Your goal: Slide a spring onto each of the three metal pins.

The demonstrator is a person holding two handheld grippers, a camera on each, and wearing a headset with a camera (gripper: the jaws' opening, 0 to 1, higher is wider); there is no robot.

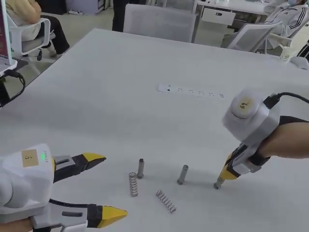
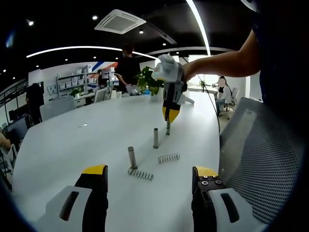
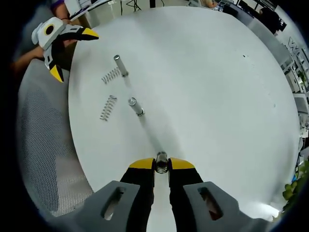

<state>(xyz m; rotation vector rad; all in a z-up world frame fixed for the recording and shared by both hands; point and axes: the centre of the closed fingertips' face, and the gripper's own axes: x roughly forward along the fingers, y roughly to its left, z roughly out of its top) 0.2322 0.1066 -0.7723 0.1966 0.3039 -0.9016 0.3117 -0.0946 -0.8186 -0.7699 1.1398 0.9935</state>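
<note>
White table (image 1: 145, 82), three metal pins standing upright in a row near the front edge. In the head view: left pin (image 1: 140, 168), middle pin (image 1: 182, 174), right pin (image 1: 218, 184). Left and middle pins are bare. Right gripper (image 1: 226, 175) comes down steeply onto the right pin, yellow tips drawn in close. In the right gripper view the right gripper (image 3: 161, 165) pinches a coiled spring (image 3: 161, 162) between its jaws, seen end-on. The left gripper view shows coils just below the tips of the right gripper (image 2: 169, 116), around the right pin (image 2: 168, 128). How far down the pin this spring sits: cannot tell, since the tips cover it. Two loose springs lie flat on the table. The first loose spring (image 1: 133, 184) lies just beside the foot of the left pin; touching or not is unclear. The second loose spring (image 1: 165, 200) lies in front of the gap between the left and middle pins, apart from both. Left gripper (image 1: 104, 185) is at the lower left, above the table, jaws spread wide and holding nothing, pointing toward the left pin and apart from it. Same spread is seen in the left gripper view, left gripper (image 2: 150, 171). A white power strip (image 1: 190, 91) lies farther back on the table.
</note>
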